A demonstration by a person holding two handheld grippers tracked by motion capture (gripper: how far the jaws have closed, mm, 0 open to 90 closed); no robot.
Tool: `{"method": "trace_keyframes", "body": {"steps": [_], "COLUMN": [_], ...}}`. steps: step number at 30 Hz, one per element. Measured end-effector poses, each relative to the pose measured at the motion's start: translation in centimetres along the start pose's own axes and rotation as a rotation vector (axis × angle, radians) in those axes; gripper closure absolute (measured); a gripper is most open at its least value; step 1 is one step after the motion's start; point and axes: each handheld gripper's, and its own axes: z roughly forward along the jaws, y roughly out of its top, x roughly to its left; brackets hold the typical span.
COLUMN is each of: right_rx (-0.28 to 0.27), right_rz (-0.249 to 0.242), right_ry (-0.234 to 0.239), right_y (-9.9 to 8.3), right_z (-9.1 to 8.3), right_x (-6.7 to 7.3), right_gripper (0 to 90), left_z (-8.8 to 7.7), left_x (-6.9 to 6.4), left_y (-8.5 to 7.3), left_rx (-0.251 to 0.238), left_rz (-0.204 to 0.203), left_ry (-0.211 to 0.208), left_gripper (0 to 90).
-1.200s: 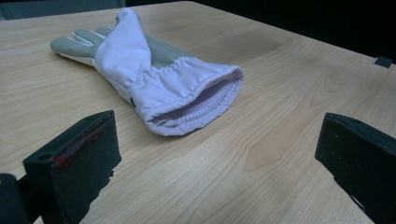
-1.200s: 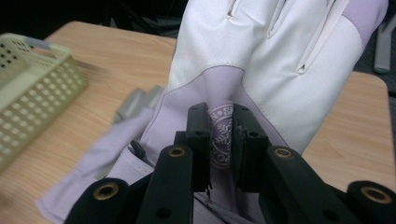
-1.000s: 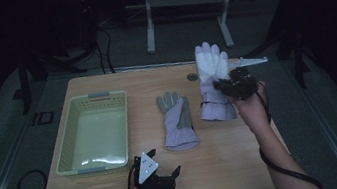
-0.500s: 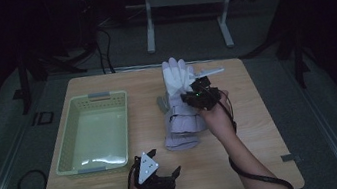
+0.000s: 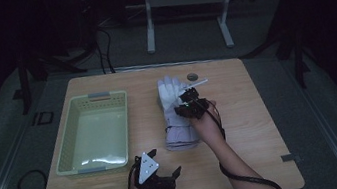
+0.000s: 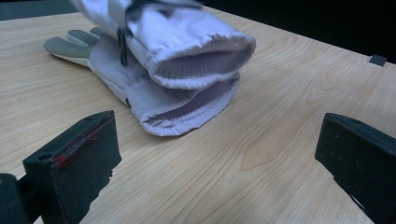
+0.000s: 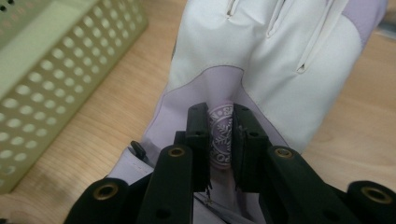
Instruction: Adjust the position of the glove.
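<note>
Two lilac-and-white gloves lie stacked in the table's middle. My right gripper (image 5: 190, 104) is shut on the upper glove (image 5: 171, 94), pinching its lilac fabric with a snowflake emblem (image 7: 220, 135) between the jaws. That upper glove (image 6: 187, 42) rests on the lower glove (image 6: 154, 93), whose grey fingers stick out to one side and whose cuff faces the left gripper. My left gripper (image 5: 167, 168) sits low near the table's front edge, open, its jaws wide apart with bare wood between them and the glove cuffs just ahead.
A pale green perforated basket (image 5: 88, 104) stands empty at the table's left; its wall (image 7: 42, 88) is close beside the gloves. A small round dark object (image 5: 192, 76) lies near the far edge. Bare wood stretches to the right of the gloves.
My right gripper carried the white glove from the right side leftward and down onto the glove lying in the middle. The left gripper has stayed in place.
</note>
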Motion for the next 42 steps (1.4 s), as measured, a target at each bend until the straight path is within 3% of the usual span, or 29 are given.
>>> {"method": "trace_keyframes", "body": {"steps": [6,9,12,19,23,31,32,36,40,42], "right_rx": [0.049,0.061,0.059,0.057,0.060,0.036,0.018,-0.021,-0.015,-0.011], "right_rz": [0.006,-0.018,-0.030,0.000,0.015,-0.029,-0.057,-0.060,-0.071,-0.074], "right_ry": [-0.025,-0.045,-0.049,-0.064,-0.049,0.001,-0.001,0.018,0.031,0.045], "right_y": [-0.8,-1.1,-1.5,-2.4,-2.6,-1.6,-1.4,-1.4,-1.8,-1.9], "right_z": [2.2,2.7,2.5,1.4,0.9,-0.2,-0.7,-1.5,-1.5,-1.5], "right_x": [-0.3,0.0,-0.4,-2.4,-3.2,-3.3,-3.3,-3.7,-4.0,-4.1], "right_gripper": [78.5,78.6,78.6,78.3,72.9,58.9,53.1,41.7,29.1,27.1], "left_z": [0.0,0.0,0.0,0.0,0.0,0.0,0.0,0.0,0.0,0.0], "left_x": [0.0,0.0,0.0,0.0,0.0,0.0,0.0,0.0,0.0,0.0], "left_y": [0.0,0.0,0.0,0.0,0.0,0.0,0.0,0.0,0.0,0.0], "left_rx": [0.000,-0.002,-0.004,-0.001,0.001,0.001,0.003,0.002,0.002,0.003], "left_rz": [-0.003,-0.001,-0.002,-0.002,-0.004,0.001,-0.001,-0.006,-0.003,-0.006], "left_ry": [0.000,-0.001,-0.004,-0.001,0.000,0.000,0.001,0.001,0.004,0.003], "left_gripper": [0.0,0.0,0.0,0.0,0.0,0.0,0.0,0.0,0.0,0.0]}}
